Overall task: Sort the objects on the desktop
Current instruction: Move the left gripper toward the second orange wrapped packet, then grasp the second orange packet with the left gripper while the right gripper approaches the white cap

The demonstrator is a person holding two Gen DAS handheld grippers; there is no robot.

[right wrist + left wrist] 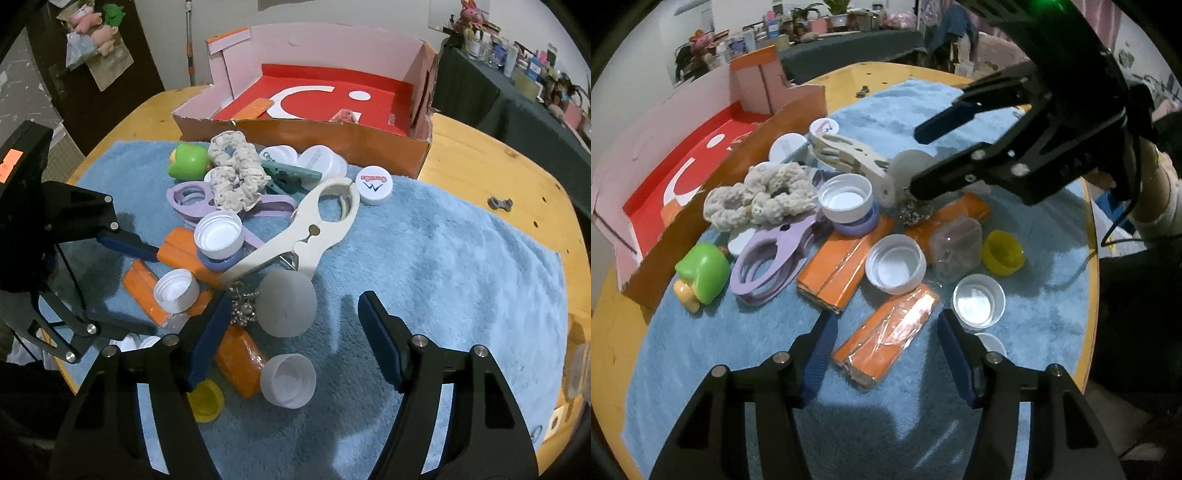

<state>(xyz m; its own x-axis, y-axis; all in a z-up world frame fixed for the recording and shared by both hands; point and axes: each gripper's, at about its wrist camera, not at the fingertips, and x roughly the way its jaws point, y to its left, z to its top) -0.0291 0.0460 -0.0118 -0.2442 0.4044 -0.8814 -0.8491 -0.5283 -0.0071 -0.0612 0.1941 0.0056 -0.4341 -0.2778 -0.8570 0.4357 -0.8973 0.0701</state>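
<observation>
Desktop objects lie heaped on a blue towel spread over a round wooden table. Room behind: dark-clothed side table crowded with bottles and jars, plush toys hanging on a dark door at far left in the right wrist view.

Left to right in the right wrist view. Left tongs reach in from the left edge, jaws wide apart, holding nothing; upper fingertip touches an orange packet, lower one sits near a white cap. Beyond them: green toy, purple clip, cream scrunchie.

Centre: white clip, long axis running diagonally, ring end pointing up-right toward the box, narrow end down-left into the heap. Just in front of it, between the right tongs' fingers, a frosted round lid; jaws wide apart, gripping nothing. Another white cap and a yellow cap lie nearer the camera.

Behind the heap: open cardboard box, red inside, orange front wall touching the towel's far edge. Right of the white clip: printed white cap.

Left wrist view: left tongs straddle an orange packet, not gripping it.
</observation>
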